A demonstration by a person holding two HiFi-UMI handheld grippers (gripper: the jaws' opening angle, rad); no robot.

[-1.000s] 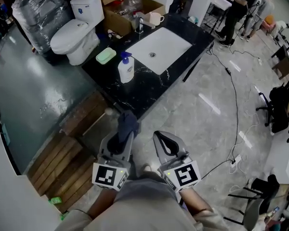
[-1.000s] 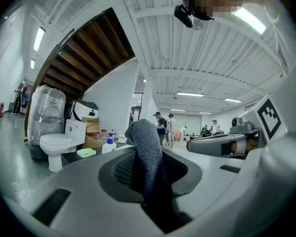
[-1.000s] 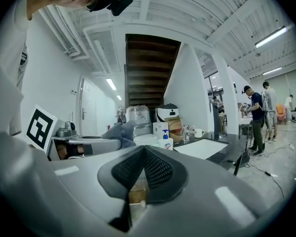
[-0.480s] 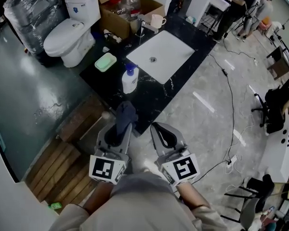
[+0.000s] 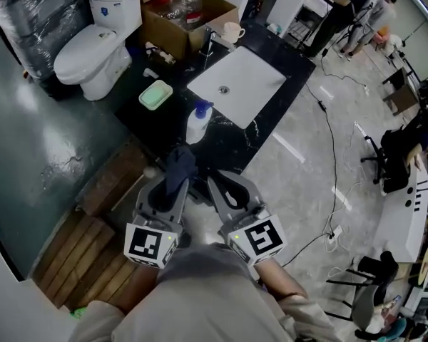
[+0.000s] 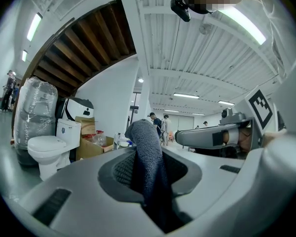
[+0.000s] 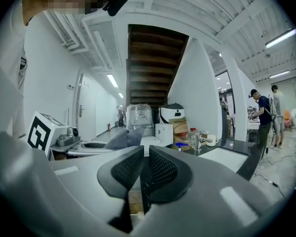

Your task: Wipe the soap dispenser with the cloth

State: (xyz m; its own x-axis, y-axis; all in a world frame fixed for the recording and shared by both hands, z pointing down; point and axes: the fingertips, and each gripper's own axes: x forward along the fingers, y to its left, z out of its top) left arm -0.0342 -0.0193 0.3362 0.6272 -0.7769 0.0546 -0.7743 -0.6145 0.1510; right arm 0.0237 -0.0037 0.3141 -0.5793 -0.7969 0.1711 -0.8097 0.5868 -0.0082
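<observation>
The soap dispenser (image 5: 199,123), a white bottle with a blue pump, stands on the black counter (image 5: 221,142) near its front corner, left of the white sink (image 5: 237,77). My left gripper (image 5: 177,171) is shut on a dark blue cloth (image 5: 180,164), whose folded end sticks up past the jaws (image 6: 147,157). It is short of the counter edge, just below the dispenser in the head view. My right gripper (image 5: 225,186) is beside it, shut and holding nothing (image 7: 144,169). Both point level toward the counter.
A green soap dish (image 5: 155,95) lies left of the dispenser. A faucet (image 5: 208,41) and a mug (image 5: 232,31) stand behind the sink. A toilet (image 5: 93,45) and a cardboard box (image 5: 182,20) are at the back left. Wooden boards (image 5: 93,219) lie at the left, and a cable (image 5: 335,162) runs across the floor.
Both grippers have come forward toward the counter; the dispenser now sits much closer to the cloth's tip. The grip on the cloth is unchanged.
</observation>
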